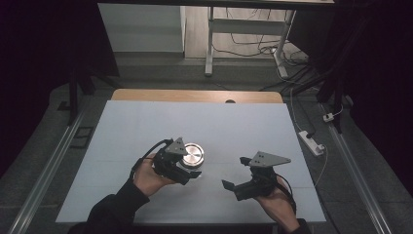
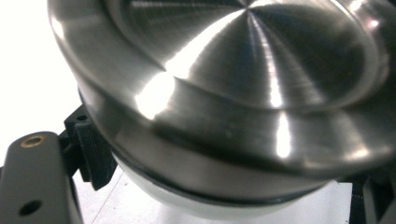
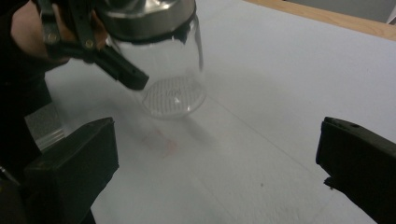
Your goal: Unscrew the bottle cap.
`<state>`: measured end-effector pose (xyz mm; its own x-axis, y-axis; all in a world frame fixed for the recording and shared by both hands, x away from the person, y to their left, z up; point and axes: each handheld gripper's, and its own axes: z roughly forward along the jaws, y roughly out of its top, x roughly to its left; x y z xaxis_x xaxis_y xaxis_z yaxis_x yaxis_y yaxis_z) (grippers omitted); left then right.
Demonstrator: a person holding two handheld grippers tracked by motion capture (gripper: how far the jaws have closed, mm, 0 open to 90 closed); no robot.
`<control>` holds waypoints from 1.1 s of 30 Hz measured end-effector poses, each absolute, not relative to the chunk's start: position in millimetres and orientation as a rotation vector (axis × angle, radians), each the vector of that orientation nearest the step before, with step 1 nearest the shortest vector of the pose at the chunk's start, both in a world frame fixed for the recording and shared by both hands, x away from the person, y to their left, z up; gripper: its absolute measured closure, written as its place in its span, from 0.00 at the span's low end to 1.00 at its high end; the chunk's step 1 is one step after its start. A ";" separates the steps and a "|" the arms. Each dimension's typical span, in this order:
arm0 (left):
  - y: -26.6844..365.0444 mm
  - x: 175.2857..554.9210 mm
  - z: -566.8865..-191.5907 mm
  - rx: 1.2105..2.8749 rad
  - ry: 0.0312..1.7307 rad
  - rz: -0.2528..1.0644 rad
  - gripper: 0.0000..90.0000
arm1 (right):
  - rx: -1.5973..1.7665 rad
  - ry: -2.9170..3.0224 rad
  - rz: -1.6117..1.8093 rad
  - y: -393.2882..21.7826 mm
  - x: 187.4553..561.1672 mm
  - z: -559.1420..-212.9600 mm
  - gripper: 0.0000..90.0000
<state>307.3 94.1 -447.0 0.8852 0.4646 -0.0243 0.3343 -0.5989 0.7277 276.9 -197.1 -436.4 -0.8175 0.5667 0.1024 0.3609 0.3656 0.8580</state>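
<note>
Jaws of left gripper [image 1: 187, 171] clamp glass jar [image 3: 173, 70] just under steel lid [image 1: 193, 154]. Right gripper [image 1: 233, 187] spread, empty, jar well ahead. Approach lid squarely; keep left clamp steady.

One glass jar [image 1: 191, 161] with one metal lid [image 1: 193, 153]. Two grippers: left gripper [image 1: 187, 171], right gripper [image 1: 235, 172]. Two hands. One white table [image 1: 146, 126]. One power strip [image 1: 311, 142] on floor.

room: dim, dark at both sides; table [image 1: 146, 126] evenly lit from above
glare: hot streaks on steel lid [image 2: 243, 70]
blur: glass jar [image 3: 173, 70] smeared
</note>
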 end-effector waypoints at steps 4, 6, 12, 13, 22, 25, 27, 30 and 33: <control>93.2 306.7 -447.3 2.269 0.570 0.217 0.17 | 0.800 2.425 1.444 -185.8 281.8 -428.6 0.00; 92.8 306.6 -447.4 2.270 0.567 0.217 0.17 | 0.782 2.430 1.438 -179.8 283.9 -424.9 0.00; 91.8 306.1 -447.7 2.271 0.566 0.215 0.17 | 0.737 2.456 1.424 -160.4 290.5 -417.9 0.00; 91.6 306.0 -447.7 2.272 0.565 0.215 0.17 | 0.728 2.460 1.419 -157.0 291.7 -416.9 0.00; 89.8 305.3 -448.3 2.277 0.568 0.218 0.17 | 0.684 2.476 1.416 -127.7 300.8 -409.0 0.00; 88.8 304.9 -448.7 2.280 0.570 0.221 0.17 | 0.667 2.482 1.409 -117.8 302.5 -408.5 0.00; 87.8 304.7 -449.0 2.281 0.572 0.219 0.17 | 0.664 2.486 1.402 -112.8 303.9 -409.9 0.00; 86.1 304.5 -449.4 2.294 0.568 0.223 0.17 | 0.667 2.483 1.396 -107.6 305.9 -412.0 0.00; 84.4 304.3 -450.0 2.293 0.572 0.222 0.17 | 0.659 2.477 1.390 -103.1 307.2 -412.6 0.02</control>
